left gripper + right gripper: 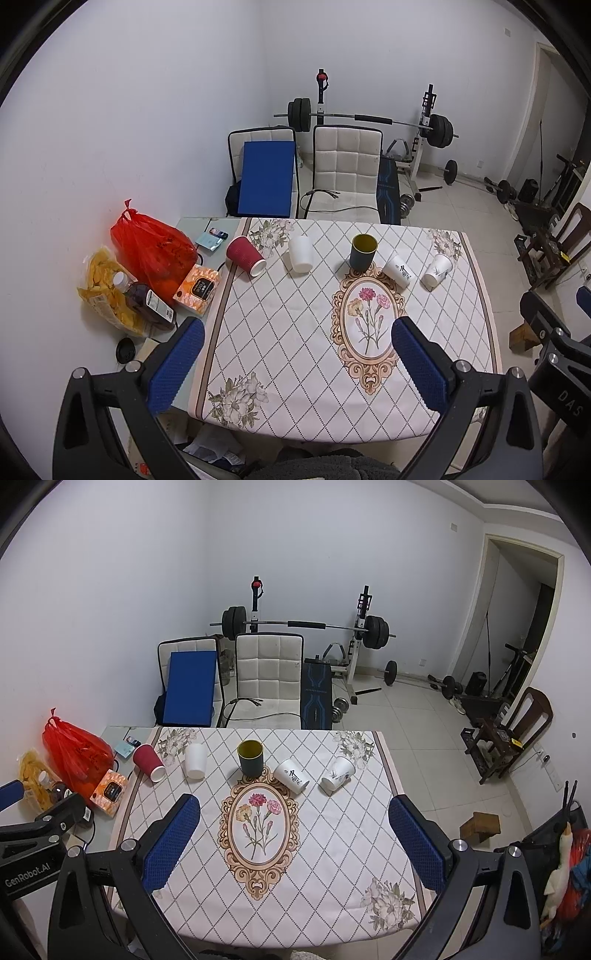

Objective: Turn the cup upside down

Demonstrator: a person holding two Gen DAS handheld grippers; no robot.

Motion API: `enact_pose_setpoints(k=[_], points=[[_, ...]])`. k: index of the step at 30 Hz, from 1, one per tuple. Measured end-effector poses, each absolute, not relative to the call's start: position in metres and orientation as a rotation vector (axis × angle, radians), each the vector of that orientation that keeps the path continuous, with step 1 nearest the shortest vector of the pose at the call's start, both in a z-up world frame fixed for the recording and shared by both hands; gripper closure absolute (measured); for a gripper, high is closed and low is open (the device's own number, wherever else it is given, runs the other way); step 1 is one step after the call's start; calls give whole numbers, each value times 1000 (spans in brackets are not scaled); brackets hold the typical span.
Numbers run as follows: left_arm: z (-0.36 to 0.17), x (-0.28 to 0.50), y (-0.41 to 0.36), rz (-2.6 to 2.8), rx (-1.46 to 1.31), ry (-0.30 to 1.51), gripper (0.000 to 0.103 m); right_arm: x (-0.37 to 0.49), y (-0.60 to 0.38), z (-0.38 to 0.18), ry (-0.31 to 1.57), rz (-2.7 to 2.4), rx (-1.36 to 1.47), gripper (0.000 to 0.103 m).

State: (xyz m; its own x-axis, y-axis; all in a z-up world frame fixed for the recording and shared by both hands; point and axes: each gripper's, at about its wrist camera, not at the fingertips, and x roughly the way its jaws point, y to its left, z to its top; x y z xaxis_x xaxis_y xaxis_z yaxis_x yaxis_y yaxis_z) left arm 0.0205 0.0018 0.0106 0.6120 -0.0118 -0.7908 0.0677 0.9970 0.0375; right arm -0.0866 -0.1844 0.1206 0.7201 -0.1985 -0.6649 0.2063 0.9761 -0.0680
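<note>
A row of cups stands at the table's far side. A dark green cup (363, 251) (250, 758) stands upright, mouth up. A red ribbed cup (245, 255) (148, 762), a plain white cup (300, 254) (195, 760) and two printed white cups (398, 270) (291, 771), (437, 270) (337, 772) show their wide rims nearest me, upside down or tipped over. My left gripper (297, 326) and my right gripper (294, 805) are both open and empty, held above the table's near half, well short of the cups.
A red bag (155, 251), snacks, a bottle (147, 301) and an orange box (198, 286) crowd the table's left strip. Two white chairs (347, 166) and a barbell rack stand behind the table. The flowered cloth (314, 849) covers the table.
</note>
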Motion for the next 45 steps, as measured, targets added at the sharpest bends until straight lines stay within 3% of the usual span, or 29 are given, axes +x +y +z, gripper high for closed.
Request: enact_pose_setpoints(k=[34,39,45], points=[[6,17,-7,-30,63,908,0,-78,-185,126,746,-206,24,0],[-32,47,-7,45,72,970,0,-50,-186,97,819,-170,25,0],[-98,104,13,149,101,1105,0,-1,-182,16,960,-118,25,0]])
